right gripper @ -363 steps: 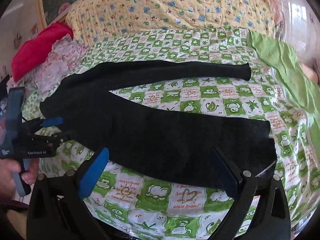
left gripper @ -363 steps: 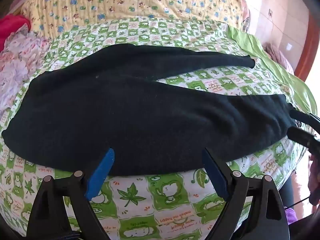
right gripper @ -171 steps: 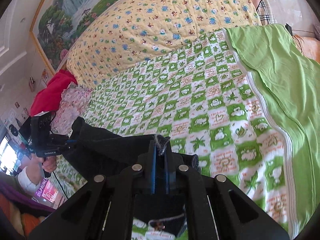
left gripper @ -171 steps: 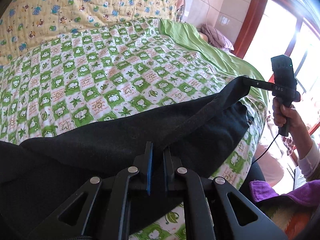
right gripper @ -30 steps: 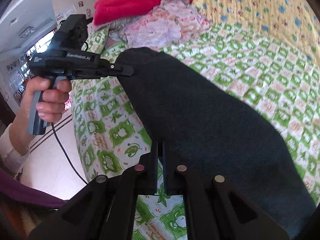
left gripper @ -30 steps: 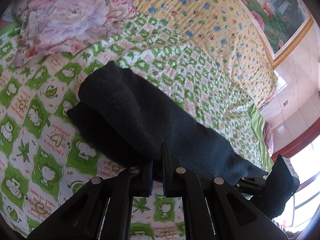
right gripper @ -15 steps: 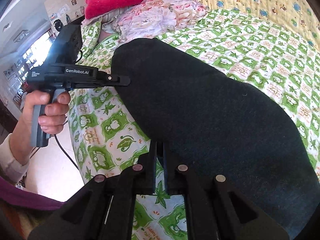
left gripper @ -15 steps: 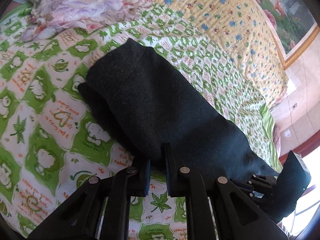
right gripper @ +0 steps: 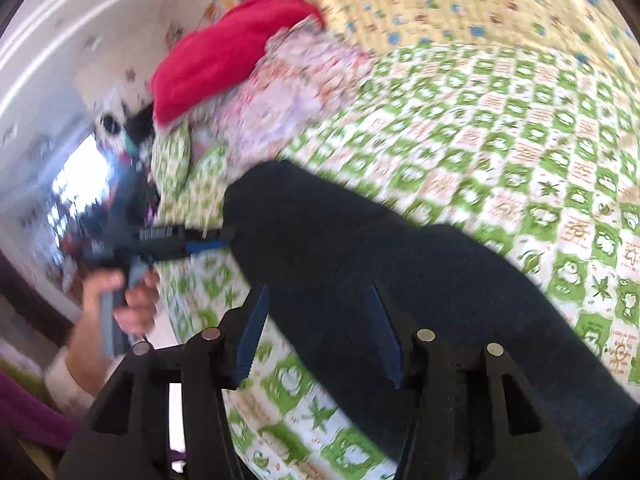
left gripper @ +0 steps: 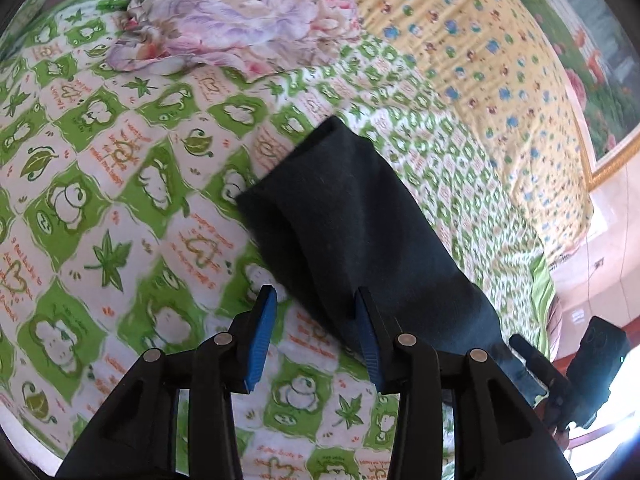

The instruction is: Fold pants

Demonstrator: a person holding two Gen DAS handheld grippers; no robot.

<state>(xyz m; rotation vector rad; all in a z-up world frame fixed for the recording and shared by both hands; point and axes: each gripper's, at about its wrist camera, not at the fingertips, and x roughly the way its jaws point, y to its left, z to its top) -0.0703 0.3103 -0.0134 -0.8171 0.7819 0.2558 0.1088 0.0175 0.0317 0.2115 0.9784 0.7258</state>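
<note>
Pants (left gripper: 360,236) lie on the bed (left gripper: 100,200) as one long dark band, legs stacked, running from twelve o'clock down toward five in the left wrist view. Soft, thick knit by the look of it: limp, light, grippy rather than slick, likely to sag when lifted. Left gripper (left gripper: 316,332) sits at the band's near edge, jaws apart, holding nothing. Right gripper (right gripper: 320,332) hovers over the cloth, jaws apart too. Best hold, I'd judge, is a doubled end, pinched through both layers. Floral bedding (left gripper: 240,12) sits at eleven o'clock.
</note>
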